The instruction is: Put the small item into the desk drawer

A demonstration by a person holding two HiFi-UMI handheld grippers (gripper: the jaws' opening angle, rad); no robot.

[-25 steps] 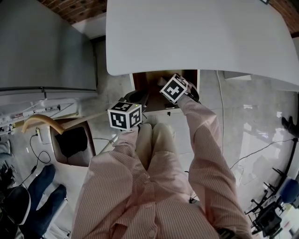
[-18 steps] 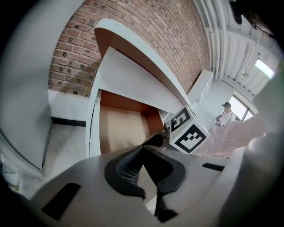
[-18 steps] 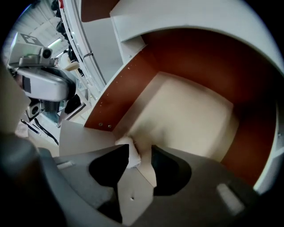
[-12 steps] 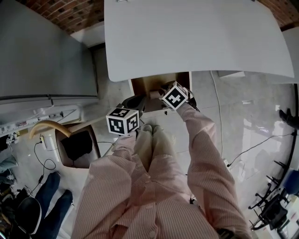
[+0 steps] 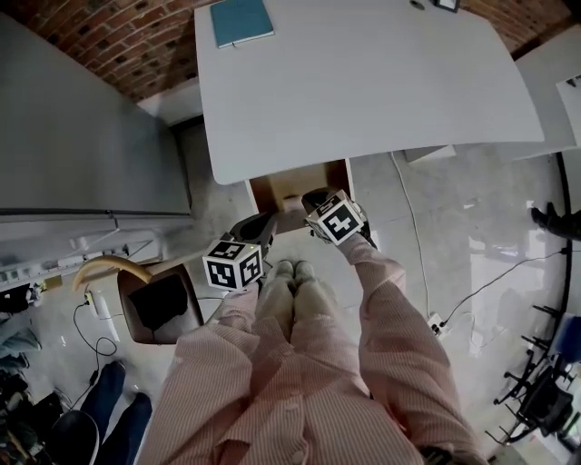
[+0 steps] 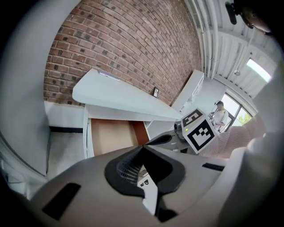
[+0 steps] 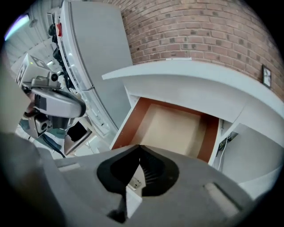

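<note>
The open desk drawer (image 5: pixel 289 188) sticks out from under the white desk (image 5: pixel 363 82); its tan bottom (image 7: pixel 173 128) looks bare where it shows. I cannot make out a small item in any view. My right gripper (image 5: pixel 314 198) hovers just in front of the drawer's near edge, and its jaws (image 7: pixel 140 147) are shut with nothing between them. My left gripper (image 5: pixel 261 225) is lower left of the drawer, also shut and holding nothing (image 6: pixel 142 147). The drawer (image 6: pixel 111 135) lies ahead of it, with the right gripper (image 6: pixel 197 131) to its right.
A blue notebook (image 5: pixel 242 20) lies at the desk's far left. A tall grey cabinet (image 5: pixel 73 136) stands left of the desk, and a brown open box (image 5: pixel 163 304) sits on the floor below it. A cable (image 5: pixel 472 291) runs across the floor at right. Brick wall behind.
The right gripper has drawn back out of the drawer toward the person. The left gripper has moved a little lower. The head view has tipped up, showing more of the desk top.
</note>
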